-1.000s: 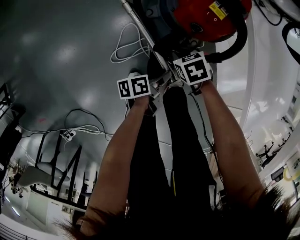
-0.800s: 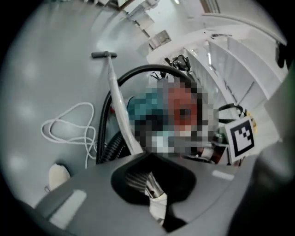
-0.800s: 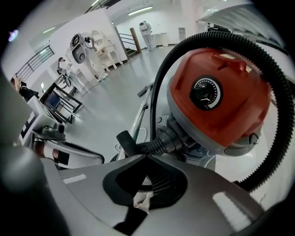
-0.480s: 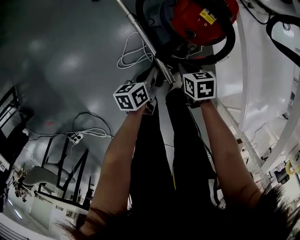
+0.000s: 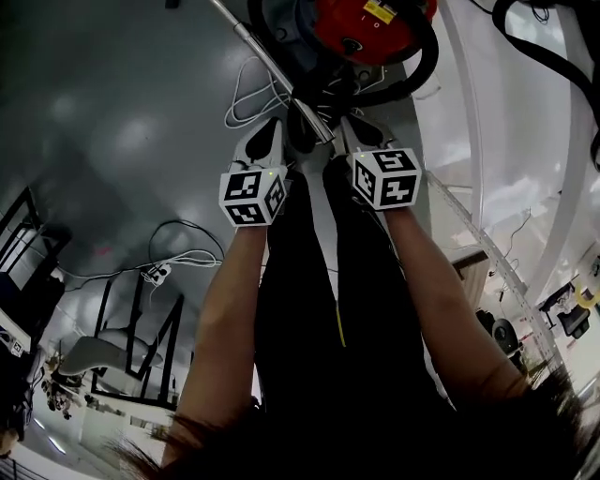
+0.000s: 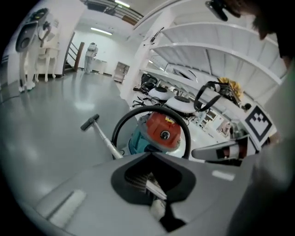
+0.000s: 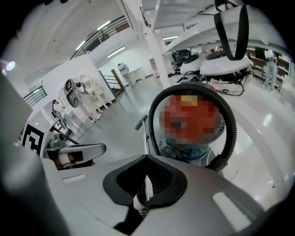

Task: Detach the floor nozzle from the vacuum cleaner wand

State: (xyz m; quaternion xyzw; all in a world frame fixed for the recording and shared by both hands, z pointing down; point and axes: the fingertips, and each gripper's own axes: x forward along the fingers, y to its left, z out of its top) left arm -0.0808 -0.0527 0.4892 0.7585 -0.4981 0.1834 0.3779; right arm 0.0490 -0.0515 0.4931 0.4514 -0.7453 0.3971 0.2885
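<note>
The red and teal vacuum cleaner (image 5: 370, 23) stands on the grey floor ahead of me, ringed by its black hose (image 5: 417, 52). Its metal wand (image 5: 281, 80) runs away to the upper left. In the left gripper view the dark floor nozzle (image 6: 90, 122) sits on the wand's (image 6: 105, 140) far end. The nozzle (image 7: 140, 122) also shows small in the right gripper view. My left gripper (image 5: 265, 139) and right gripper (image 5: 354, 134) hang side by side above the wand's near end, apart from it. Both are shut with nothing between the jaws (image 6: 154, 190) (image 7: 145, 189).
A white cable (image 5: 248, 98) lies looped on the floor left of the wand. More cords and a black metal frame (image 5: 131, 323) are at the lower left. White curved shelving (image 5: 487, 169) runs along the right. The person's dark legs fill the middle.
Both grippers have lifted off the wand towards me and their marker cubes have rolled. The jaws, parted a second ago, are now closed and empty. The vacuum sits higher in view.
</note>
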